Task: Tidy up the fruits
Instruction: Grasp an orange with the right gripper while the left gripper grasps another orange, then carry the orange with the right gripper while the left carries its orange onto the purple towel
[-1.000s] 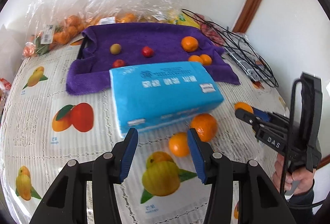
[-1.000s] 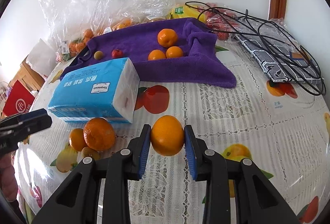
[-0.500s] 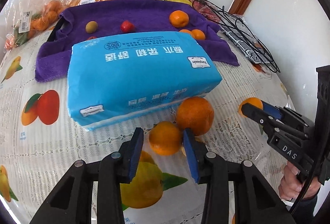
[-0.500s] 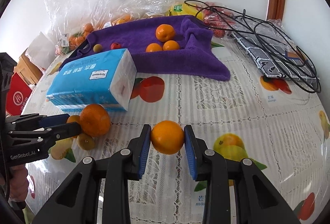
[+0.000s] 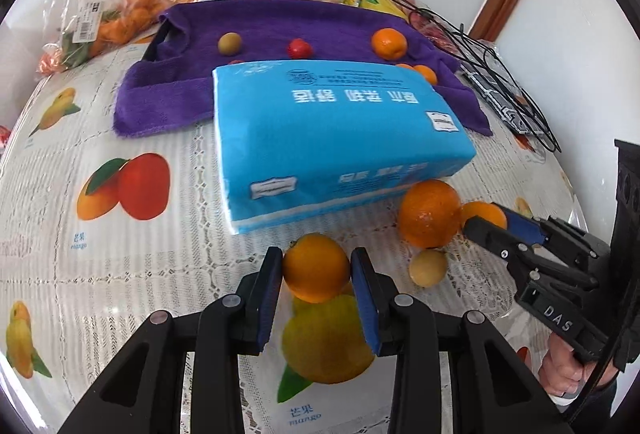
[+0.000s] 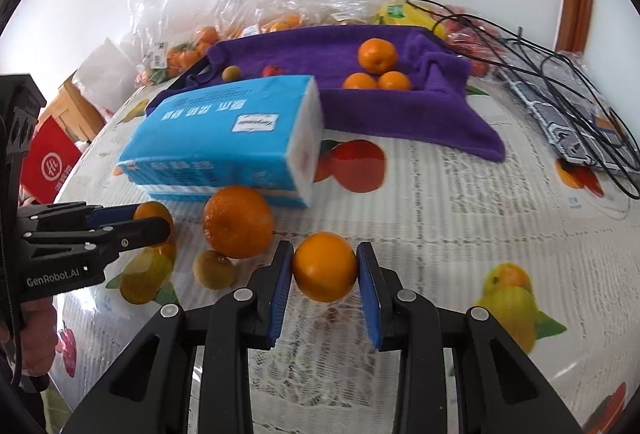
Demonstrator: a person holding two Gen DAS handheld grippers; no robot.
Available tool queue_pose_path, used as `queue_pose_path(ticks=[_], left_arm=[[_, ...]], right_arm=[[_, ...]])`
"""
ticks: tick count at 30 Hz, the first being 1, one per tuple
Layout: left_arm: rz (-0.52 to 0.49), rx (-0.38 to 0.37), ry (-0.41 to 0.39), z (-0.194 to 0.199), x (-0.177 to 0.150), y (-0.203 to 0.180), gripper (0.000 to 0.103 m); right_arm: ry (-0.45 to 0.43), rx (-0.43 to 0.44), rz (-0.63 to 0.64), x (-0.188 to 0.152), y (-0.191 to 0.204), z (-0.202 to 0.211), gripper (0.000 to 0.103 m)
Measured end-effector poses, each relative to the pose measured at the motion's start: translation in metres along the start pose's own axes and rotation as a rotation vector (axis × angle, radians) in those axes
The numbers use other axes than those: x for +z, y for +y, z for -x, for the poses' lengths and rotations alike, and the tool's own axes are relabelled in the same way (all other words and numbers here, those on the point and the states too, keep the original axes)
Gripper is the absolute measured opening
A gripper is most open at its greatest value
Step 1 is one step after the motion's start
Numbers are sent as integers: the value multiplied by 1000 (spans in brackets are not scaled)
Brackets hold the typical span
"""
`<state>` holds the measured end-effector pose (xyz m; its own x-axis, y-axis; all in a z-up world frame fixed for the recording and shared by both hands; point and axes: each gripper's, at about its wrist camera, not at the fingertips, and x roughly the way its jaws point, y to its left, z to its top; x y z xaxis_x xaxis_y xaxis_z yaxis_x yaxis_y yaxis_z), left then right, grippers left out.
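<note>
Low in the centre of my left wrist view, my left gripper [image 5: 317, 270] has its blue pads pressed against both sides of a small orange [image 5: 316, 268], jaws closed down to the fruit's width. My right gripper [image 6: 325, 268], at the bottom centre of its own view, is clamped the same way on a second orange [image 6: 325, 267], narrowed just to fit it.

Just beyond, right of centre in the left view, a large orange [image 5: 430, 213] sits on the fruit-print tablecloth [image 5: 60, 202], with a small tan fruit [image 5: 428, 267] just below it in the frame. The large orange lies against the near edge of a blue tissue pack [image 5: 332, 138] that fills the middle of the frame.

Behind the pack, across the upper part of the frame, a purple towel [image 5: 160, 106] carries more fruit: a greenish-brown one [image 5: 229, 43] at upper left, a small red one [image 5: 300, 48] in the middle, an orange [image 5: 389, 43] to the right and two smaller oranges [image 6: 376, 81] just below that.

Farthest back along the top, clear plastic bags [image 5: 120, 14] hold more oranges, and black cables [image 5: 480, 50] lie at the upper right.
</note>
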<state>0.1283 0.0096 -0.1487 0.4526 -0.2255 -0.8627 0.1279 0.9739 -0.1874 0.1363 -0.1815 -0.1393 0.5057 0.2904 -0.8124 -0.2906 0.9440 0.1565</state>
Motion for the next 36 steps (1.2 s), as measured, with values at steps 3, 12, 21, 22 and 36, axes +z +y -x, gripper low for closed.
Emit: queue_pose_path(ticks=[3,12,21,22,36], left_arm=[[11,25,-19,-6,-3,1,34],[17,39,-109,-7,-9,0,34],[32,51,-169,-6,-16,-1,34],[29,52,-169,-6,-16,-2,34],[45,32,-173,-4,-16,-1,34]], right_arm=[[-14,8,-7,-4,-1,-3,32],[-53,-23,-35,-4,-6,-6,32],[-44,-63,-9,-5,-1,-8,33],[-44,-62,-9,-5,-1,-8,33],[-47,-79,-3,-5,1,-7,32]])
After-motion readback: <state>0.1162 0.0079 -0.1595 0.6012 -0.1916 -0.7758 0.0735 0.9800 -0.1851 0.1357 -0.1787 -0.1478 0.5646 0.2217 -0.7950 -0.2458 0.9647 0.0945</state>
